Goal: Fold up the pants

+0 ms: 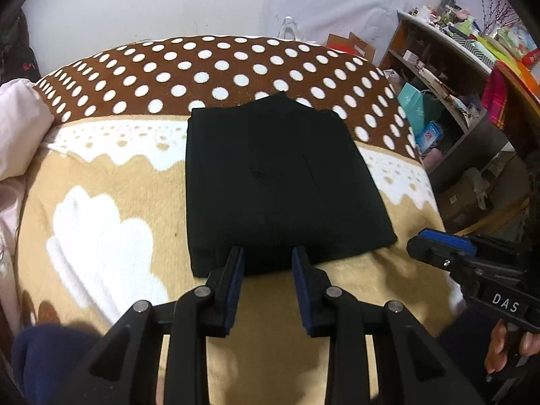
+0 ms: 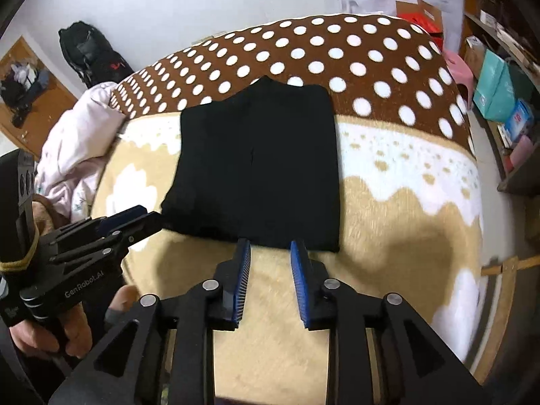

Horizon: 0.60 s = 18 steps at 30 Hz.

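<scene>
The black pants (image 1: 276,175) lie folded into a thick rectangle on the bed blanket (image 1: 118,219), in the middle of both views (image 2: 260,162). My left gripper (image 1: 268,253) hovers at the near edge of the bundle, jaws apart, with nothing pinched between its blue pads. My right gripper (image 2: 270,244) stands the same way at the near edge, open and empty, with tan blanket (image 2: 405,219) showing in the gap. Each gripper also shows from the side in the other's view: the right one (image 1: 438,243) off the bundle's near right corner, the left one (image 2: 135,216) off its near left corner.
A pink quilt (image 1: 17,128) (image 2: 74,155) is bunched at the bed's left side. Cluttered shelves (image 1: 455,101) (image 2: 499,94) run along the right, past the bed's edge. A black backpack (image 2: 87,54) leans on the far wall. A pink stool (image 2: 455,67) stands at the far right corner.
</scene>
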Each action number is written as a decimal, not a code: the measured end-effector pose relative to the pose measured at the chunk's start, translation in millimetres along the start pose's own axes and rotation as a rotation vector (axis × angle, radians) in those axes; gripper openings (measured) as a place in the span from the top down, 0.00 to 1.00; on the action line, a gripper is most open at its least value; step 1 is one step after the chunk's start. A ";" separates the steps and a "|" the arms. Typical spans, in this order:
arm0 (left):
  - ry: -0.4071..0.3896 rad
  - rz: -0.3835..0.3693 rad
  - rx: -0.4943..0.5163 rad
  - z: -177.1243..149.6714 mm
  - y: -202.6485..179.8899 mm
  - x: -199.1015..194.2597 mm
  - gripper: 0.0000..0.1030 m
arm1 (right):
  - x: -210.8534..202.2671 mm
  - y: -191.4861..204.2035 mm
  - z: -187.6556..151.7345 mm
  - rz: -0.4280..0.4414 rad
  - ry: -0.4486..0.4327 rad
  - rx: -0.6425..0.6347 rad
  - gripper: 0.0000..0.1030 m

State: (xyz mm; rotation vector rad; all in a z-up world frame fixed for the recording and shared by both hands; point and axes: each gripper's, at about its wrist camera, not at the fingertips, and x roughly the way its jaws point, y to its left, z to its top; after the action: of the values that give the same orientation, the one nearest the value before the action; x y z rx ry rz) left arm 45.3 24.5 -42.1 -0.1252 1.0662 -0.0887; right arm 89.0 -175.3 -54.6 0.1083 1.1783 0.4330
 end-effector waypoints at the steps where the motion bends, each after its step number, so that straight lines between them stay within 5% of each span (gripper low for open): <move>1: -0.003 -0.002 0.002 -1.8 -0.6 -5.1 0.69 | -4.5 0.8 -4.8 0.008 -0.001 0.003 0.75; 18: -0.035 -0.014 0.016 -8.7 -10.8 -35.4 0.69 | -37.4 10.2 -18.2 0.014 -0.041 0.002 0.74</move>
State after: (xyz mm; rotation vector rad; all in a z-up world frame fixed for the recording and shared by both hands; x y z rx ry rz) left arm 20.5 18.0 -14.0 -0.1193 1.0293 -0.1071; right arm 58.0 -182.9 -26.0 0.1272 1.1384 0.4400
